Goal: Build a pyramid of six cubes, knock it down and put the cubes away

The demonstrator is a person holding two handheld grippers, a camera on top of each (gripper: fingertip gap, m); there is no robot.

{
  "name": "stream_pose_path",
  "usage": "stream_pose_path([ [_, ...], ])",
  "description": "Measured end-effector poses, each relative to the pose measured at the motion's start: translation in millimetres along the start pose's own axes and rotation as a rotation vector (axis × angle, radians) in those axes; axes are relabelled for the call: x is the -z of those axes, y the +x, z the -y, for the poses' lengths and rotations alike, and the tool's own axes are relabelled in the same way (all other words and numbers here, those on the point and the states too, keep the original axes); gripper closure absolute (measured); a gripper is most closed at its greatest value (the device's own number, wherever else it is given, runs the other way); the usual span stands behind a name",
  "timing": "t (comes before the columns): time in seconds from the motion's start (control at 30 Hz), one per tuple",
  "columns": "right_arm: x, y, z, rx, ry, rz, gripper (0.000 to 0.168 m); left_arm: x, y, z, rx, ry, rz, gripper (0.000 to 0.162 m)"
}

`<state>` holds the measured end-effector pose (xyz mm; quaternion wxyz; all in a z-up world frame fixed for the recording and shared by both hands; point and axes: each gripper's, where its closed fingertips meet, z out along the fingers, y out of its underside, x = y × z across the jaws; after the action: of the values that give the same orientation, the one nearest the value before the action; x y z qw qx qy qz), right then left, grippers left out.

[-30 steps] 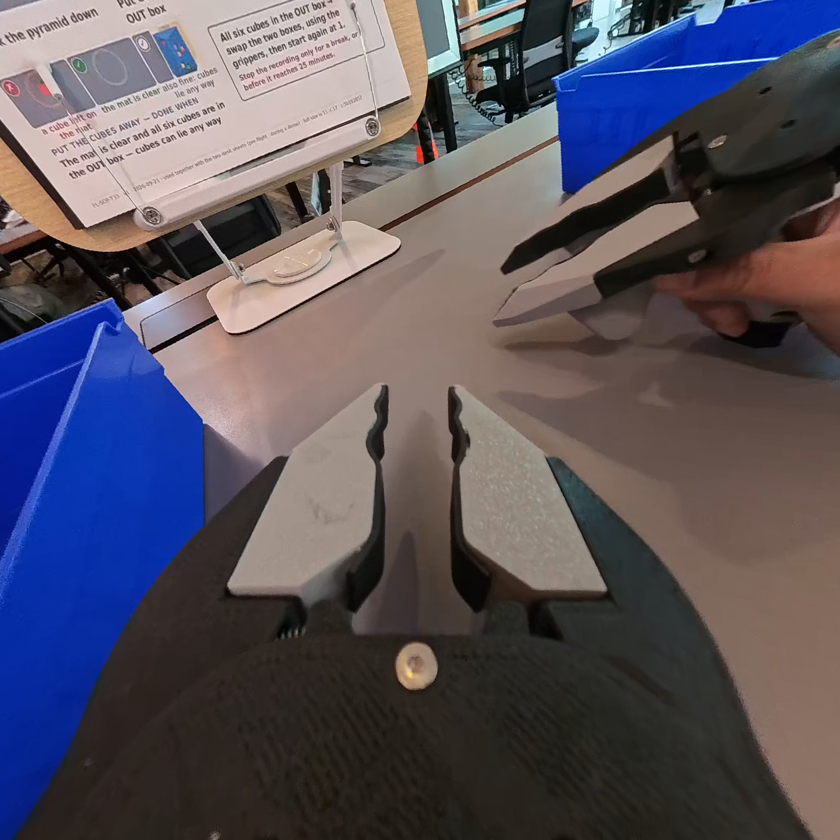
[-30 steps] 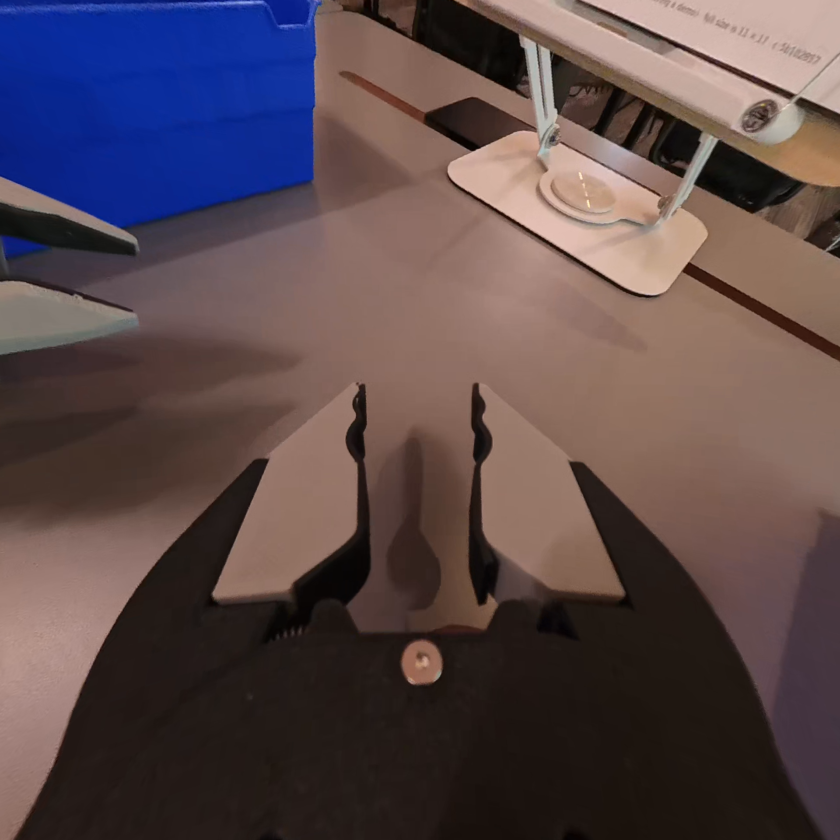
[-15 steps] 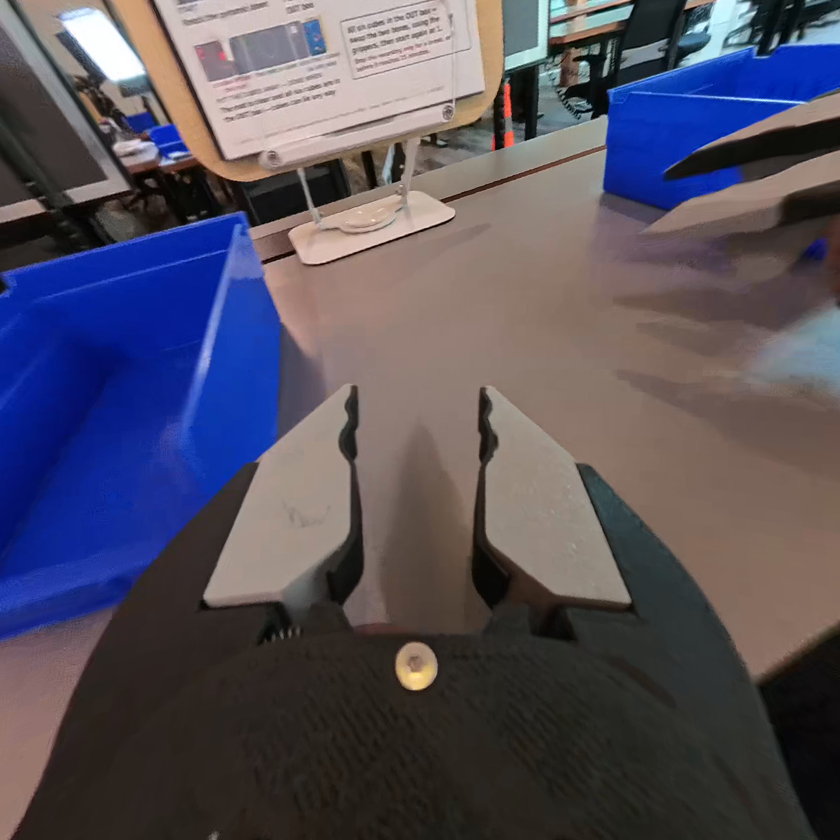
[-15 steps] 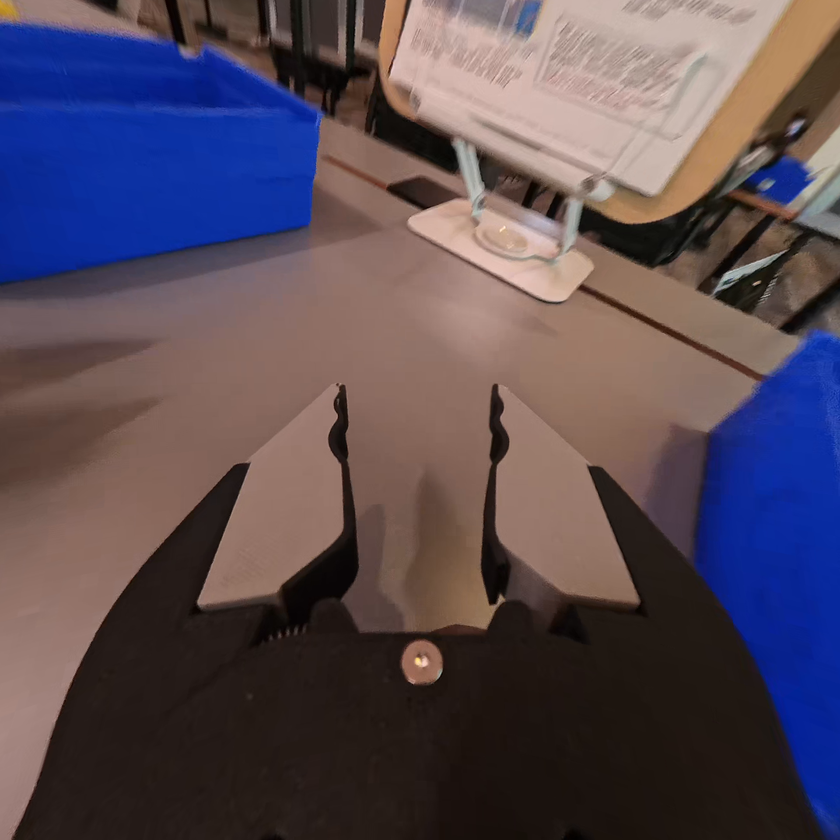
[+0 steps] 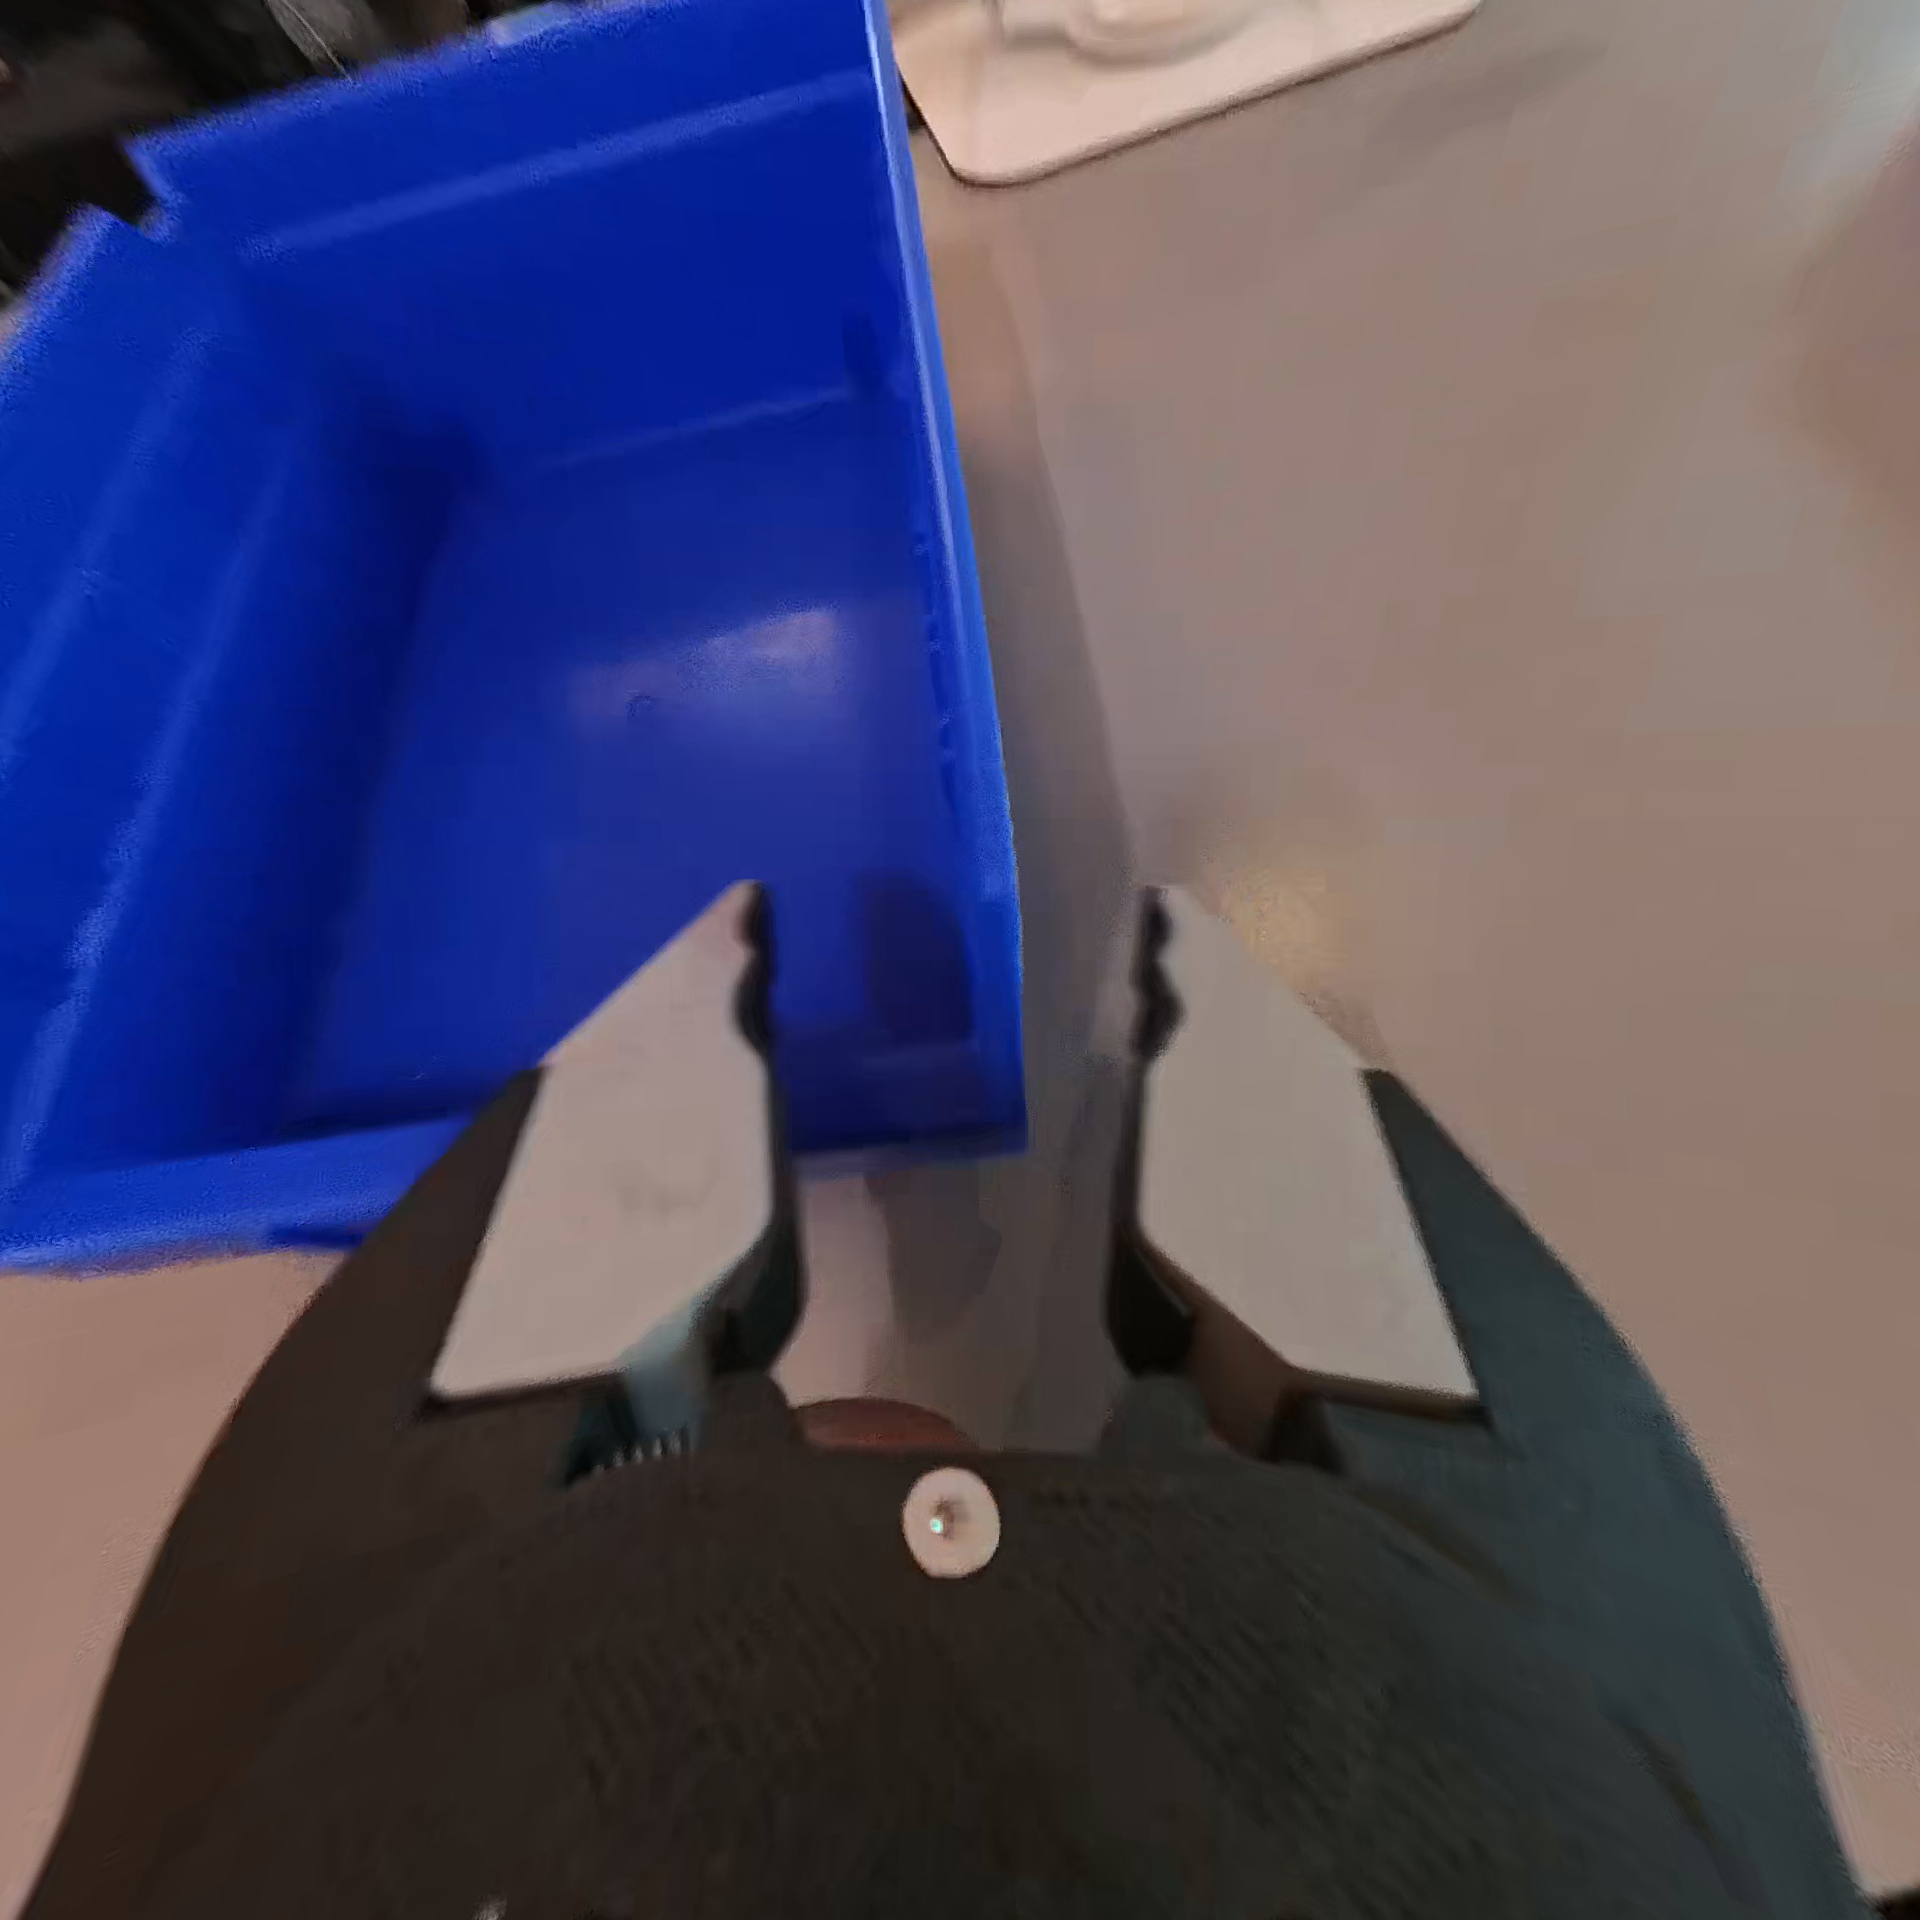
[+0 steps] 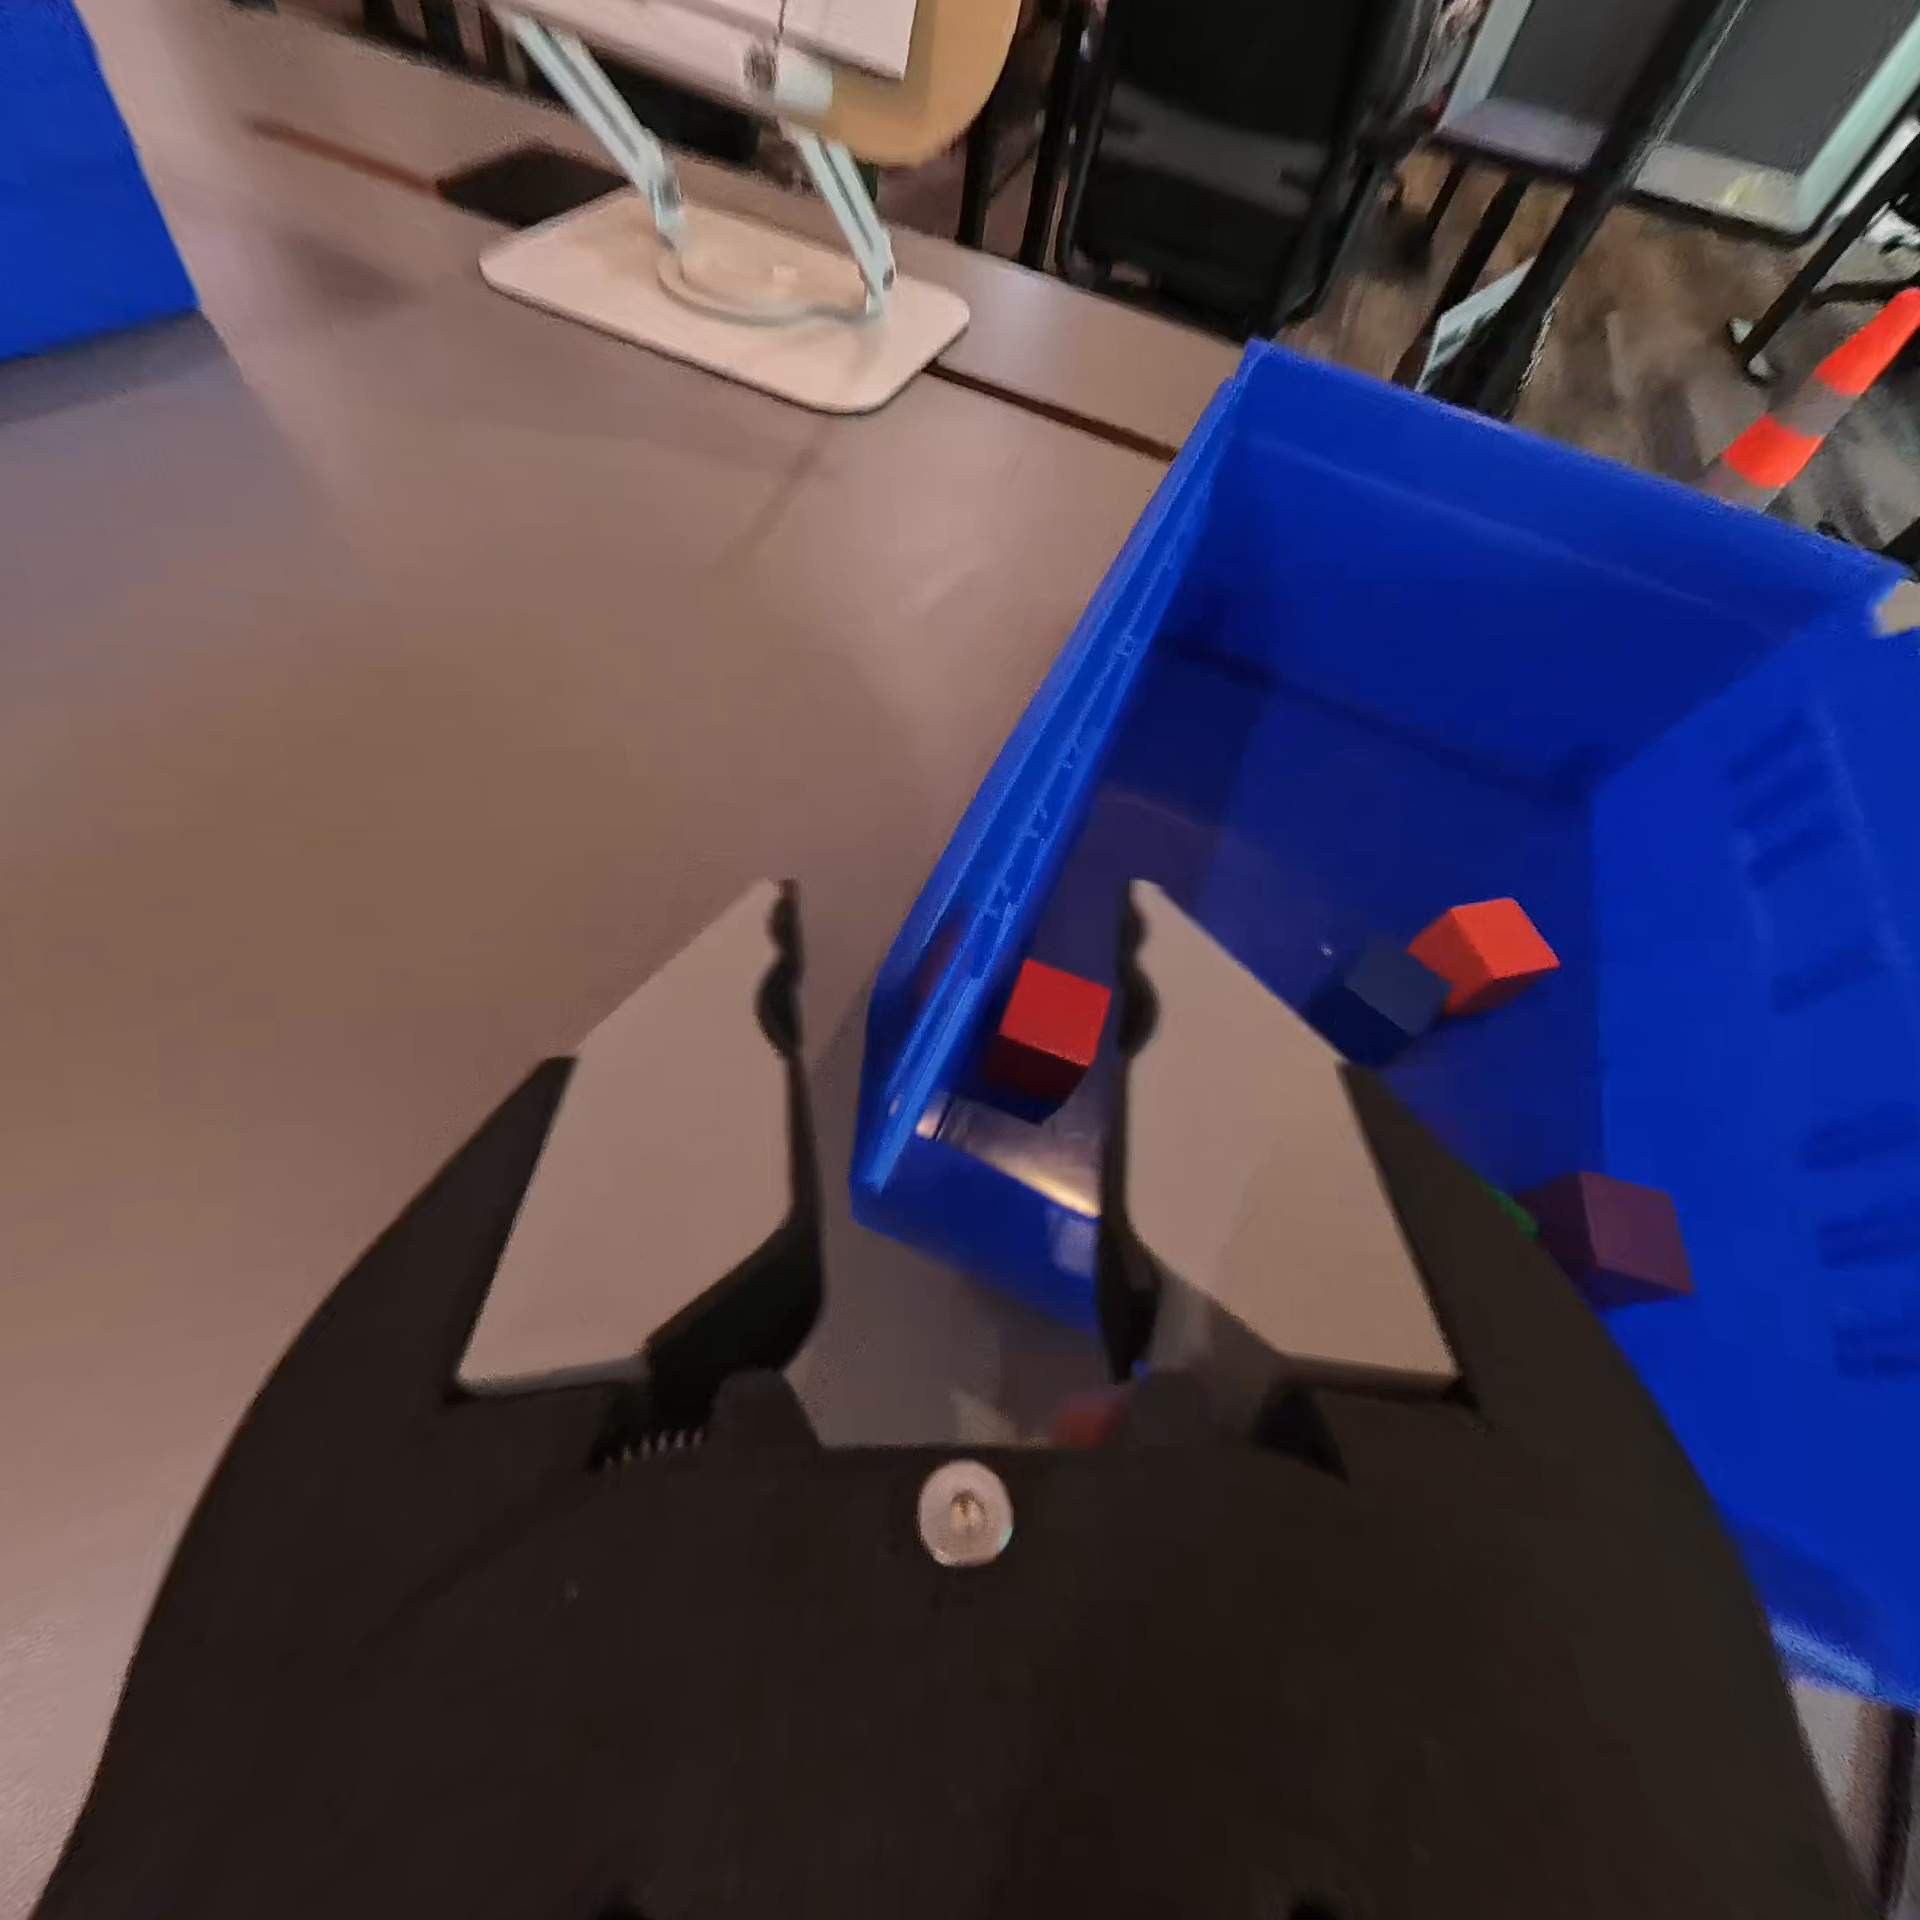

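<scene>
In the left wrist view my left gripper (image 5: pixel 951 914) is open and empty above the near right corner of a blue box (image 5: pixel 940 540) whose visible inside holds nothing. In the right wrist view my right gripper (image 6: pixel 956 904) is open and empty over the near left corner of another blue box (image 6: pixel 1039 831). That box holds a red cube (image 6: pixel 1044 1023) by its left wall, a dark blue cube (image 6: pixel 1387 997), an orange-red cube (image 6: pixel 1486 951) touching it, and a purple cube (image 6: pixel 1616 1236). A bit of green (image 6: pixel 1507 1210) shows beside the purple cube.
Both boxes sit on a grey table (image 6: pixel 468 675). A white stand base (image 6: pixel 727 301) carrying a sign board stands at the table's far side; it also shows in the left wrist view (image 5: pixel 1174 83). Chairs and an orange cone (image 6: pixel 1818 405) stand on the floor beyond. Spacing between my two grippers at the tips: around 45 cm.
Both grippers have swung outward and opened wider. The left one turned left and down over its box. The right one turned right, bringing the box with cubes into view.
</scene>
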<state>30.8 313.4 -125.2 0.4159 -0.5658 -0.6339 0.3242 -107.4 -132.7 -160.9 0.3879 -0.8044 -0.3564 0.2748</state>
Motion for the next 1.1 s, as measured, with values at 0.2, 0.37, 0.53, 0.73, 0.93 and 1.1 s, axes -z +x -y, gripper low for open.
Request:
stream_pose_path([
  [0.2,-3.1,22.9,-9.1,0.103,-0.12,-0.071,0.159,-8.9,-9.5,12.2,-0.103,-0.021,0.017,0.16],
  [0.37,77.8,20.2,-47.4,0.066,-0.029,0.167,0.168,56.2,-46.5,-17.1,0.017,0.121,-0.118,0.161],
  [0.53,102.4,-48.2,-44.0,0.205,-0.02,0.316,0.168,123.6,-62.0,-25.6,0.08,0.214,-0.223,0.161],
  [0.73,40.5,-178.3,7.1,0.242,-0.023,0.35,0.16,162.8,-68.7,46.6,0.295,0.481,-0.384,0.161],
  [0.93,-11.4,-318.4,62.8,0.174,0.006,0.491,0.164,173.9,-62.1,96.8,0.27,0.461,-0.341,0.161],
  [1.1,-52.6,-426.9,102.0,0.108,0.08,0.57,0.161,191.0,-48.5,144.5,0.224,0.488,-0.303,0.159],
])
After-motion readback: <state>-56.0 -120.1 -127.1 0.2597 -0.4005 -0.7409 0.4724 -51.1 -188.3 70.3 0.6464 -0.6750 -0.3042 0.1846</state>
